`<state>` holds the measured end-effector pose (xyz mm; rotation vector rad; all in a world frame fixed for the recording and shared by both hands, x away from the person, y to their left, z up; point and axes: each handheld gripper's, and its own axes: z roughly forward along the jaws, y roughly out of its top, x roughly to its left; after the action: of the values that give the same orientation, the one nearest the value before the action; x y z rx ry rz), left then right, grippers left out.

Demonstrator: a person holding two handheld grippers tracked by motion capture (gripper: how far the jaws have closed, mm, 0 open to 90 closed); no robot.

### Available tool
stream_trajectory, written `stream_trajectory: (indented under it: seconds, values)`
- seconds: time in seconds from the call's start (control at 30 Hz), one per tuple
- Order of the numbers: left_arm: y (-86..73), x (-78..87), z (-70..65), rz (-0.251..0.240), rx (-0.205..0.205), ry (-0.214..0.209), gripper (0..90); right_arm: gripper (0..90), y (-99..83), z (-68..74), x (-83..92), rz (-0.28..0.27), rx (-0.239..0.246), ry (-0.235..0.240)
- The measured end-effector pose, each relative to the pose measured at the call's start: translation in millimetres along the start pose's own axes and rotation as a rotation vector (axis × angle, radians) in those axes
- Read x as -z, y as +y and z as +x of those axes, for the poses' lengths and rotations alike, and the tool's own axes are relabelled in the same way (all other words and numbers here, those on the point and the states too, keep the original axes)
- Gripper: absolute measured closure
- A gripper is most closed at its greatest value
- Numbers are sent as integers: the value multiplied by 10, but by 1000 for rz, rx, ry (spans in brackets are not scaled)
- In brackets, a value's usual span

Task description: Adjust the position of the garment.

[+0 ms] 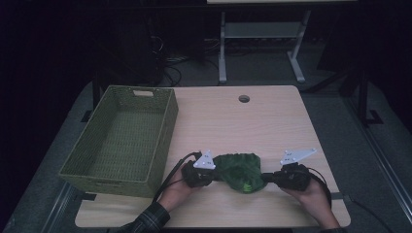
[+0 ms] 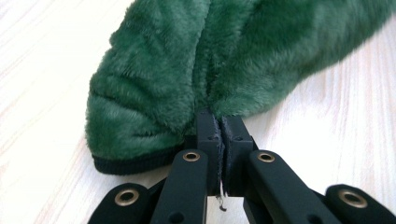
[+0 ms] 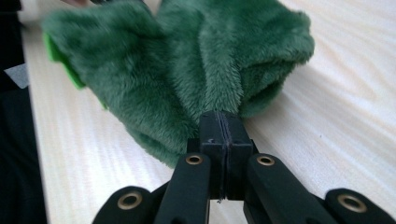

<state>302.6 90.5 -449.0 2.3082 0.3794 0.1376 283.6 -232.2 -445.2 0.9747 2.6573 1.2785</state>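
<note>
A fluffy dark green cloth (image 1: pixel 240 170) with a bright green patch and a dark hem lies bunched on the wooden table (image 1: pixel 233 121), near its front edge. My left gripper (image 1: pixel 212 174) pinches the cloth's left side; in the left gripper view the jaws are pressed together on a fold of the cloth (image 2: pixel 196 65) at the left gripper's tips (image 2: pixel 220 122). My right gripper (image 1: pixel 266 177) holds the opposite side. In the right gripper view the right gripper (image 3: pixel 223 117) has its jaws shut on a fold of the green cloth (image 3: pixel 187 60).
A green woven basket (image 1: pixel 124 138) stands at the table's left side with nothing in it. A round cable hole (image 1: pixel 244 98) sits near the far edge. Beyond the table are a second table's legs (image 1: pixel 222 48) and cables on the dark floor.
</note>
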Motion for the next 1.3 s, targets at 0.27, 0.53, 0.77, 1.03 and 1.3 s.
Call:
stream_trajectory:
  seconds: [0.27,0.53,0.77,1.03,1.3]
  values:
    - [15,-161,-76,63,-81,20,879,899,-56,-82,-234,72,-14,-50]
    - [93,-255,50,84,-95,88,878,897,-62,36,-299,78,7,-28]
    - [163,-345,232,75,-56,101,873,895,-51,175,-392,76,47,42]
    - [184,-353,321,32,20,105,829,847,0,250,-430,66,75,61]
    - [206,-135,330,-10,72,121,715,657,8,277,-172,-10,70,0]
